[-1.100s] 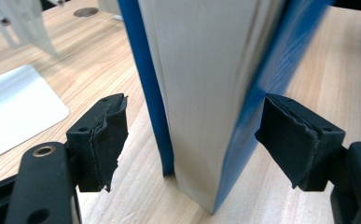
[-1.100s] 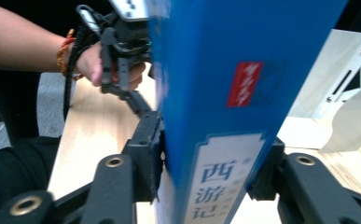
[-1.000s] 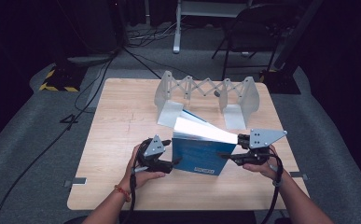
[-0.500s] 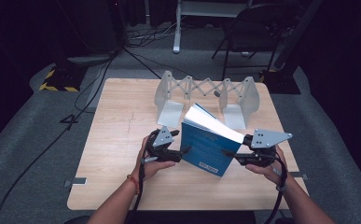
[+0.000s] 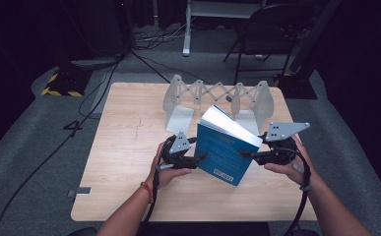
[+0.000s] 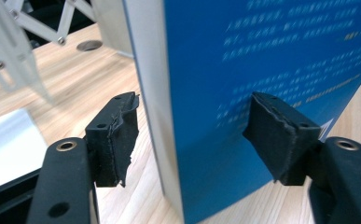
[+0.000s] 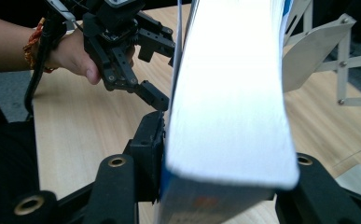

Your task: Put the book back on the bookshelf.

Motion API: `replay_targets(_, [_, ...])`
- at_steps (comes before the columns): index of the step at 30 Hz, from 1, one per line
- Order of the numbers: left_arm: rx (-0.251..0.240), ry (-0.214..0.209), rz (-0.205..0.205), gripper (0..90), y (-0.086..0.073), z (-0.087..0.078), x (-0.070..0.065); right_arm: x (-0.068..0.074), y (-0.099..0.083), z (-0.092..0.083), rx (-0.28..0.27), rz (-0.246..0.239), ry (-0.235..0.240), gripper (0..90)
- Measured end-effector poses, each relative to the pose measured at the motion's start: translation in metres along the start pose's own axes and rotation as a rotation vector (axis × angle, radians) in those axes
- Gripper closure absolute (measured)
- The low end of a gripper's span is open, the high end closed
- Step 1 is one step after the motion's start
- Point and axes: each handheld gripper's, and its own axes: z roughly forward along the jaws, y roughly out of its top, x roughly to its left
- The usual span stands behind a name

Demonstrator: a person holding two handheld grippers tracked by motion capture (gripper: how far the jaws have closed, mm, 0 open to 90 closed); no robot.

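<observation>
The right gripper clamps the thick blue-covered paperback book; the left gripper straddles it, jaws open; the grey expanding metal rack at 12 o'clock holds nothing.

Thick paperback book: blue cover, pale printed text, white page edges. Light wood-grain surface. Pale grey metal accordion-style rack. Both grippers black: left gripper, right gripper. Grey carpeted floor; yellow-and-black striped block.
</observation>
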Motion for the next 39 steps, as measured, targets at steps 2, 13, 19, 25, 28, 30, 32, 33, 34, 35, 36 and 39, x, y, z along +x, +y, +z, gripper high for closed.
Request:
replay_targets(2, [0.015, 0.007, 0.006, 33.3, -0.002, -0.003, 0.001, -0.001, 0.003, 0.001, 0.012, 0.008, 0.013, 55.9])
replay_targets(13, [0.252, 0.041, -0.008, 26.4, -0.057, -0.058, 0.014, -0.011, 0.029, 0.009, 0.131, 0.033, 0.058, 52.9])
replay_targets(19, [0.301, 0.059, -0.054, 25.0, -0.081, -0.082, 0.021, -0.015, 0.044, 0.016, 0.218, 0.018, 0.088, 52.4])
replay_targets(25, [0.342, 0.091, -0.083, 23.7, -0.093, -0.093, 0.027, -0.021, 0.051, 0.025, 0.246, 0.037, 0.103, 51.9])
replay_targets(28, [0.349, 0.104, -0.088, 23.6, -0.096, -0.095, 0.028, -0.022, 0.054, 0.028, 0.263, 0.041, 0.104, 52.1])
replay_targets(30, [0.351, 0.104, -0.094, 22.7, -0.098, -0.094, 0.029, -0.023, 0.055, 0.029, 0.265, 0.050, 0.106, 52.6])
replay_targets(32, [0.364, 0.115, -0.092, 22.3, -0.099, -0.091, 0.029, -0.023, 0.055, 0.029, 0.267, 0.058, 0.102, 54.5])
replay_targets(33, [0.364, 0.115, -0.092, 21.8, -0.099, -0.091, 0.029, -0.023, 0.055, 0.029, 0.267, 0.058, 0.102, 54.5])
replay_targets(34, [0.374, 0.124, -0.088, 20.8, -0.099, -0.090, 0.029, -0.022, 0.055, 0.029, 0.268, 0.050, 0.095, 55.9])
replay_targets(35, [0.377, 0.124, -0.088, 20.8, -0.099, -0.089, 0.029, -0.022, 0.055, 0.029, 0.268, 0.050, 0.095, 55.9])
replay_targets(36, [0.375, 0.126, -0.086, 20.4, -0.099, -0.089, 0.029, -0.022, 0.055, 0.029, 0.267, 0.047, 0.094, 56.6])
replay_targets(39, [0.366, 0.113, -0.115, 19.9, -0.101, -0.089, 0.030, -0.020, 0.056, 0.029, 0.269, 0.036, 0.090, 58.2])
